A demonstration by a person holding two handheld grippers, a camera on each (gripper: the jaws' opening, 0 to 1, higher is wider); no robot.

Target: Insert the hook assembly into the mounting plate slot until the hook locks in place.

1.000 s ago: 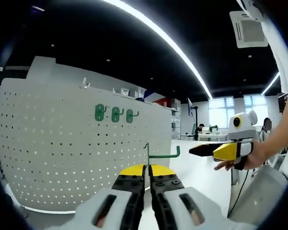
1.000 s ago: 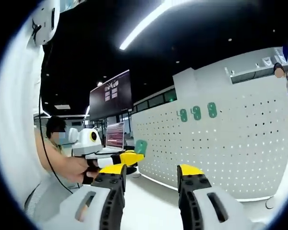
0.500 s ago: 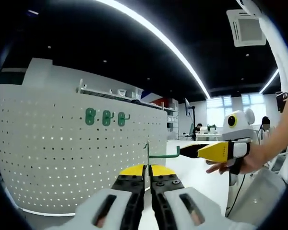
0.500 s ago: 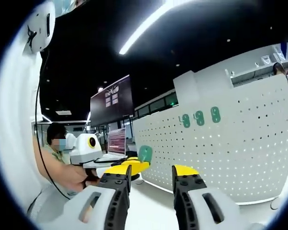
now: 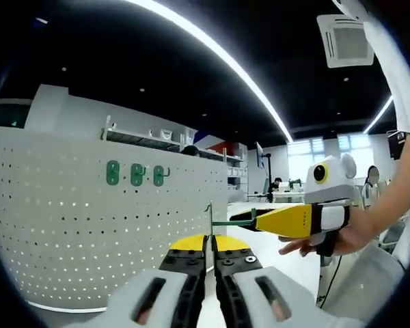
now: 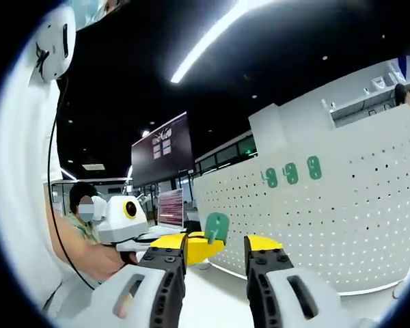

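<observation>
In the left gripper view my left gripper [image 5: 210, 239] is shut on the green hook assembly [image 5: 231, 221]. Its flat back plate stands edge-on between the jaws and its wire arm points right. My right gripper [image 5: 263, 220] comes in from the right, its yellow jaws level with the arm's upturned tip. In the right gripper view my right gripper [image 6: 215, 247] is open. The green back plate [image 6: 216, 224] stands just beyond the gap, held by the left gripper [image 6: 184, 244]. The white perforated mounting plate [image 5: 68, 225] [image 6: 328, 225] stands upright behind.
Three green hooks [image 5: 137, 174] [image 6: 292, 173] hang in a row high on the perforated plate. A white tabletop [image 5: 280, 256] runs below the grippers. A person [image 6: 82, 229] holds both grippers. A dark wall screen [image 6: 165, 147] and a laptop [image 6: 171, 208] are behind.
My right gripper has moved in toward the hook's tip and its jaws have narrowed somewhat. The left gripper still holds the hook. Both views have shifted a little against the perforated plate.
</observation>
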